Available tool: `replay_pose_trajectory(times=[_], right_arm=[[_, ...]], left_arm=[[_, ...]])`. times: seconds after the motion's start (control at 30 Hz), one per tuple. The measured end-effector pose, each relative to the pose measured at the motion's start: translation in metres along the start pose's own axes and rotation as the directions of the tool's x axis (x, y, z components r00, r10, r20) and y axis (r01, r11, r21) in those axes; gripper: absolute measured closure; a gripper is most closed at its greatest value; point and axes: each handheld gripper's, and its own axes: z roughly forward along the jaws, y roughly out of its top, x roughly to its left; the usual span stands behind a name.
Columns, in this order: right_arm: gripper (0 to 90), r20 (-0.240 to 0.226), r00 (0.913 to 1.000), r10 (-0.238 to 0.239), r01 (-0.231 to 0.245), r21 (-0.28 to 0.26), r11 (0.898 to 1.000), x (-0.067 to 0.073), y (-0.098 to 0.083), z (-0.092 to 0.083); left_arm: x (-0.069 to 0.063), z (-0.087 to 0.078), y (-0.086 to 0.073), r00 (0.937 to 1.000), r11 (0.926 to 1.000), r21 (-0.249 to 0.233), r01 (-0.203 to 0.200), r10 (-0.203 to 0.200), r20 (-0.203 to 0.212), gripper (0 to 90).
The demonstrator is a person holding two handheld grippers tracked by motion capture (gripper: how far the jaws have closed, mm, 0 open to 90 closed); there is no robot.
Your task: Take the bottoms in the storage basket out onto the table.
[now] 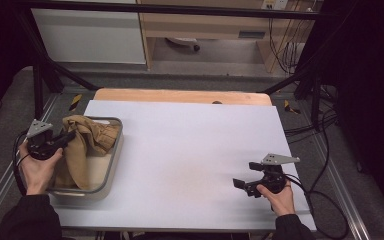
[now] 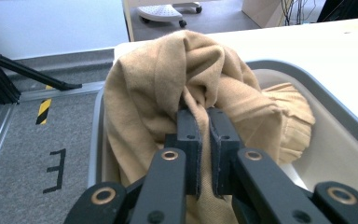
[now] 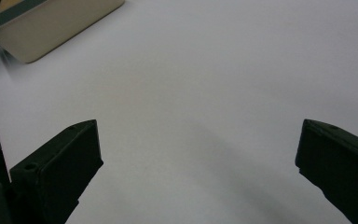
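A tan cloth (image 1: 82,137) lies bunched in a shallow beige tray (image 1: 111,165) at the table's left side, part of it pulled up above the rim. My left gripper (image 1: 69,136) is shut on a fold of that cloth (image 2: 168,88); in the left gripper view its two pads (image 2: 189,135) pinch the fabric between them, over the tray (image 2: 335,116). My right gripper (image 1: 241,182) rests low over the white table surface at the front right, its jaws wide apart with nothing between them (image 3: 198,154).
A white sheet (image 1: 190,150) covers the table, with a wooden strip (image 1: 180,96) along its far edge. A corner of the tray (image 3: 51,28) is at the upper left of the right gripper view. Black frame bars and cables stand at the sides.
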Motion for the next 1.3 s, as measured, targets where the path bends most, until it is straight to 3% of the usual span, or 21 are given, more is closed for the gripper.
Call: replay_pose_trajectory(times=[0.53, 1.3], right_arm=[[0.7, 0.0, 1.0, 0.0, 0.0, -0.001, 1.0, 0.0, 0.0, 0.0], [0.7, -0.001, 1.0, -0.001, 0.001, -0.004, 1.0, 0.0, 0.0, 0.0]], left_arm=[[-0.008, -0.013, 0.011, 0.9993, 0.9983, -0.057, -0.015, 0.017, 0.033, 84.6], [-0.023, -0.028, 0.026, 0.9964, 0.9972, -0.065, -0.037, 0.042, 0.073, 84.6]])
